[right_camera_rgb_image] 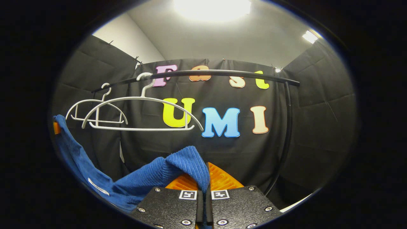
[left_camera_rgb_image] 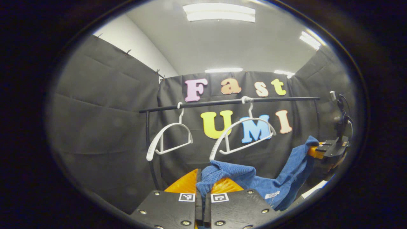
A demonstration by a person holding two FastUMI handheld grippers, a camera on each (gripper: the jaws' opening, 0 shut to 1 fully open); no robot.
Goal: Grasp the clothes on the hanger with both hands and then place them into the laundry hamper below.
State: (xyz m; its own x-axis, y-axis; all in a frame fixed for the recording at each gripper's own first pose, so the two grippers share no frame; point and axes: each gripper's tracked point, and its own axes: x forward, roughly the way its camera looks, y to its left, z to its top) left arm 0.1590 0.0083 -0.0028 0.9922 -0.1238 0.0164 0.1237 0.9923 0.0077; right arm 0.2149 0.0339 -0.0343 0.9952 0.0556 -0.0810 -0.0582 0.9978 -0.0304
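Blue ribbed knit cloth (left_camera_rgb_image: 254, 183), a garment of soft corded fabric, hangs off the hangers and is stretched between the two grippers. In the left gripper view, the left gripper (left_camera_rgb_image: 202, 187) has its two fingers drawn close together with a bunched fold of the blue cloth pinched between them, the fabric rising just above the fingertips and spilling to the right. From there the cloth sags down and then climbs toward the right gripper (left_camera_rgb_image: 318, 150), seen farther off at the right edge, where the other corner of the garment is caught; a small white label (left_camera_rgb_image: 272, 195) shows on the low part of the fabric. In the right gripper view, the right gripper (right_camera_rgb_image: 203, 183) is likewise narrowed on a folded edge of the same cloth (right_camera_rgb_image: 143, 181), which drapes over its left finger and runs away to the left, up to a corner at the far left edge (right_camera_rgb_image: 60, 127), where what may be part of the left gripper shows, though it is too small to be sure. Behind the garment, two bare white plastic hangers hang from a thin black horizontal rail (left_camera_rgb_image: 229, 102): a smaller-looking left hanger (left_camera_rgb_image: 170, 140) and a right hanger (left_camera_rgb_image: 243, 135). A black upright post (right_camera_rgb_image: 287, 127) carries the rail's end in the right gripper view. Long ceiling lamps (left_camera_rgb_image: 219, 12) glow overhead.
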